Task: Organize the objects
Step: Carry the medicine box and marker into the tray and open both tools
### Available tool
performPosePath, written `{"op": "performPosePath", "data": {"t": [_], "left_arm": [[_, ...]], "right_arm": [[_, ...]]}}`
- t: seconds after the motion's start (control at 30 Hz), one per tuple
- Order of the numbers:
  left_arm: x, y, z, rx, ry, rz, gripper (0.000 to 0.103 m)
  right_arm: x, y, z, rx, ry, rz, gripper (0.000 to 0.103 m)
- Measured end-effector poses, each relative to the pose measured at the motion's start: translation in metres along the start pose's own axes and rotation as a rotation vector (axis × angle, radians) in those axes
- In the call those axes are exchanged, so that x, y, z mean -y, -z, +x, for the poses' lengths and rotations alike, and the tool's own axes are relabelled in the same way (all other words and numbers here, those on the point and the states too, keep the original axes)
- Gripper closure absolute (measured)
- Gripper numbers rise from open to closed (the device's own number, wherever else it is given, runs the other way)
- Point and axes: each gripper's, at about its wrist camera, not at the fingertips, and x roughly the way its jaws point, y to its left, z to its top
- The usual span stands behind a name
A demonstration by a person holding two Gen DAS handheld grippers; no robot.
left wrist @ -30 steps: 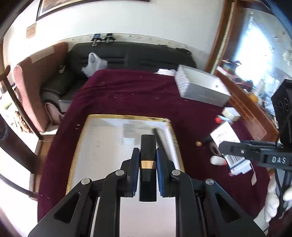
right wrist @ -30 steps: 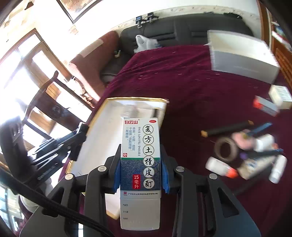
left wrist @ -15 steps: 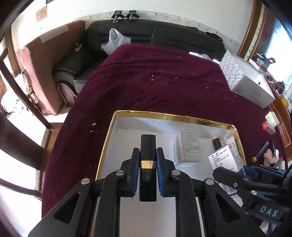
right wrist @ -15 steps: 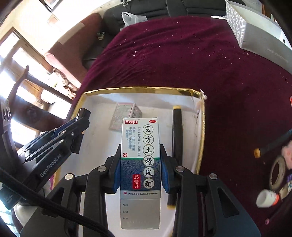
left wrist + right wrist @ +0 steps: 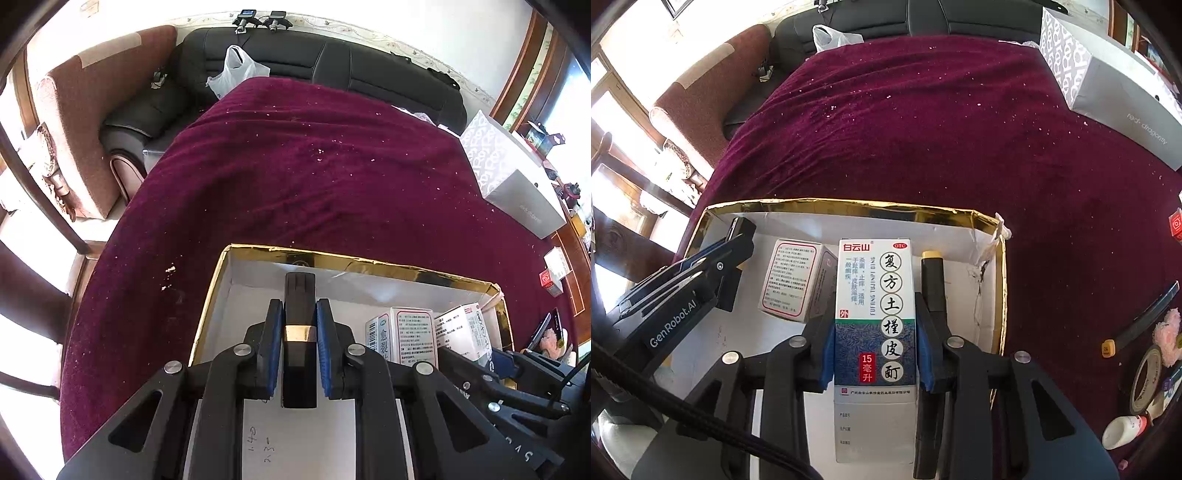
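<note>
Left gripper fingers: blue pads clamped narrow on a slim black stick with a gold band, held over the left part of the box. Right gripper fingers: pads pressed on both sides of a white and blue medicine carton, held over the middle of the box.

Maroon cloth covers the table. Grey patterned box sits at its far right. Gold-rimmed white box lies near, open. Inside it: a small white carton with red-framed print, left of the held carton; a black tube with a yellow end, just right of it.

Outside on the cloth, right: tape roll, small white bottle.
</note>
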Motion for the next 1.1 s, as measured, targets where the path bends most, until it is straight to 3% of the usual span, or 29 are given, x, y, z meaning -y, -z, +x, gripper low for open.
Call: {"op": "performPosePath", "data": {"t": [0.53,0.87,0.97,1.1], "left_arm": [[0.006,0.005,0.008,-0.039,-0.015,-0.008,0.087],[0.01,0.013,-0.02,-0.039,0.004,-0.057,0.061],[0.01,0.016,-0.031,-0.035,0.014,-0.062,0.054],[0.015,0.024,-0.05,-0.017,-0.017,-0.05,0.053]], "right_arm": [[-0.016,0.009,0.004,-0.013,0.024,-0.062,0.07],[-0.012,0.012,-0.015,0.048,-0.002,-0.042,0.045],[-0.009,0.016,-0.026,0.062,-0.016,-0.038,0.043],[-0.005,0.028,-0.049,0.108,-0.013,-0.053,0.043]]}}
